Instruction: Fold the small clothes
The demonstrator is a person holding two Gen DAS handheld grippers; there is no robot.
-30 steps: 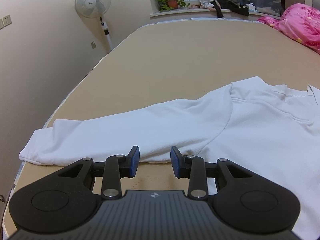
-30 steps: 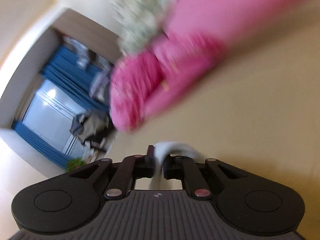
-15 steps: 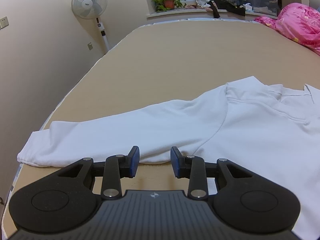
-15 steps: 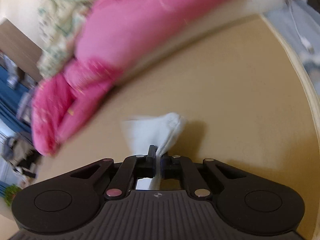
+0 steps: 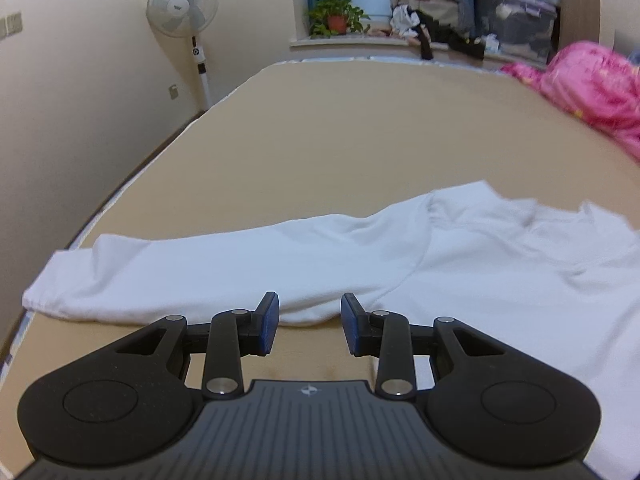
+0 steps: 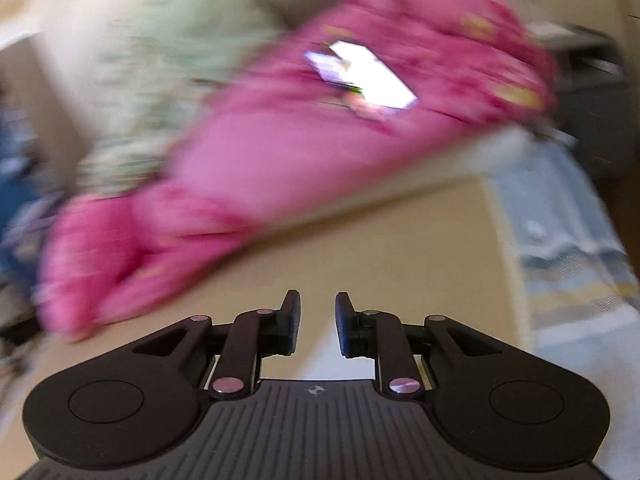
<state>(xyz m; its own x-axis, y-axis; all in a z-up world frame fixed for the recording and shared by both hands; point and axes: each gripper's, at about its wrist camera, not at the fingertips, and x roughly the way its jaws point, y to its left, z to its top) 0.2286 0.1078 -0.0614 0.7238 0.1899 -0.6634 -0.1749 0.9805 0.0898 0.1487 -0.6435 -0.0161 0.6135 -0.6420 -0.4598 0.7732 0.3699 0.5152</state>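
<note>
Garment: white long-sleeved top [image 5: 460,264] flat on the tan bed surface [image 5: 360,128]; sleeve runs toward 9 o'clock, body cut off at 3 o'clock.
Left gripper [image 5: 308,322]: fingers spread, nothing between them, just short of the sleeve's near edge.
Right gripper [image 6: 317,324]: jaws opening, gap empty; white patch low behind it, too hidden to identify.
Pink quilt [image 6: 320,140]: 12 o'clock, heavily blurred.
Standing fan [image 5: 182,6]: 11 o'clock, by the wall.
Potted plant [image 5: 336,18]: windowsill, 12 o'clock.

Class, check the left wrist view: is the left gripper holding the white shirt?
No: the left gripper is open, short of the shirt.
</note>
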